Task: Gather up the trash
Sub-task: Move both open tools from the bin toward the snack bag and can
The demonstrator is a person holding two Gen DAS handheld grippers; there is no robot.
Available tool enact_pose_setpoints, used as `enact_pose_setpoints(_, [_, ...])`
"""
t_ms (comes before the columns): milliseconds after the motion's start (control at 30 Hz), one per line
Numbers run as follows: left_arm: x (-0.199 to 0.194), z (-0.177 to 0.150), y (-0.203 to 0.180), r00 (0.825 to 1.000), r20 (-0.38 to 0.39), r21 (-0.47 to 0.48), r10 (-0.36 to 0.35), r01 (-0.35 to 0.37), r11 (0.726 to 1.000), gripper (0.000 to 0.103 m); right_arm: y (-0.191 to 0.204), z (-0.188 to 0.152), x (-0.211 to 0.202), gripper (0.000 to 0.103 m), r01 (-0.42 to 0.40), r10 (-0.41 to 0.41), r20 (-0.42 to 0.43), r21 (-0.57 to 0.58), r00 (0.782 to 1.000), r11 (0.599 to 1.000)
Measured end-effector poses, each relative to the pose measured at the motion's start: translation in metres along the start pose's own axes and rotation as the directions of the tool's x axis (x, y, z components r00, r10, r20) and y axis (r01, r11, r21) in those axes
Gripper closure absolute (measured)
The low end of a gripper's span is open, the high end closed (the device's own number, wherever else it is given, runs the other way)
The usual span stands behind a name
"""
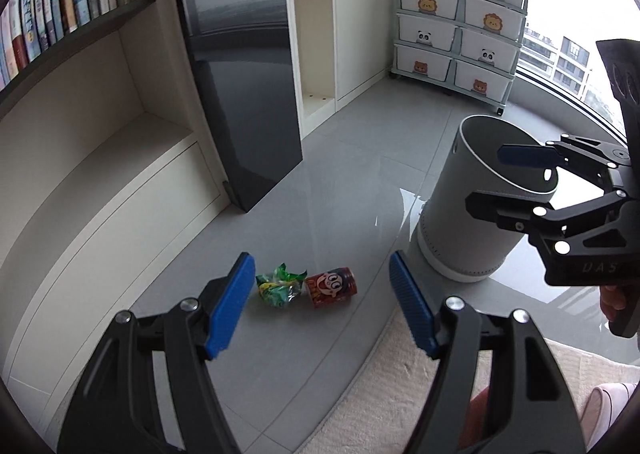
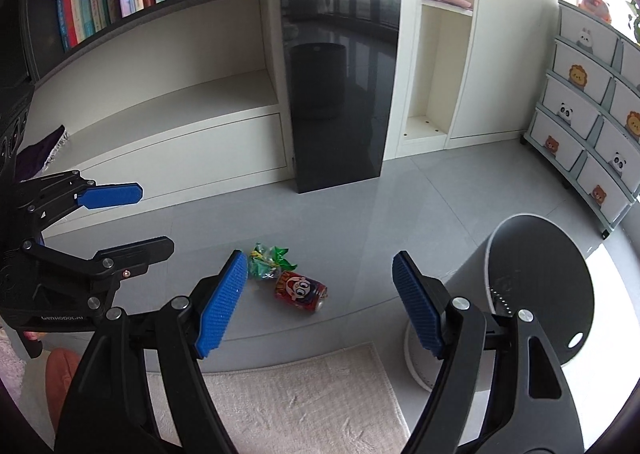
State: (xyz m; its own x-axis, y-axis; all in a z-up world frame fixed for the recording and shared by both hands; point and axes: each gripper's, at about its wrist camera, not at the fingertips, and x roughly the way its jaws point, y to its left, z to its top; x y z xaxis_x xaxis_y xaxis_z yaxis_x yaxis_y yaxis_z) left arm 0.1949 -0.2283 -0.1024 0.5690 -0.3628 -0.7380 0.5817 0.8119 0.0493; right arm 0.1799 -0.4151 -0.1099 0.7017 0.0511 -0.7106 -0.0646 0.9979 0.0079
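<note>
Grey tiled floor [image 1: 320, 182], pale rug [image 2: 304, 394]

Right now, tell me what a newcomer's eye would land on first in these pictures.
Two bits of litter on the bare grey floor: a red cartoon can on its side and, touching it, a crumpled green wrapper. To their right stands an open grey bin. The left gripper and right gripper hang open above the litter, holding nothing.
</note>
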Motion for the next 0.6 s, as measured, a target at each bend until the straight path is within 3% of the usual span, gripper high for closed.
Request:
enact_pose_setpoints(233, [0.027,-0.045,0.048,0.998,-0.057,-0.078,0.036,-0.040,0.996,0.033,0.040,-0.020,0.066,0.031,-0.052,0.050,-0.045,-0.057,0.998,0.997])
enact_pose_setpoints(600, [0.130,-0.081,0.075,0.985,-0.172,-0.141,0.030,-0.054,0.989,0.033,0.044,-0.053,0.178,0.031,-0.130,0.098,-0.157,-0.210,0.983,0.969])
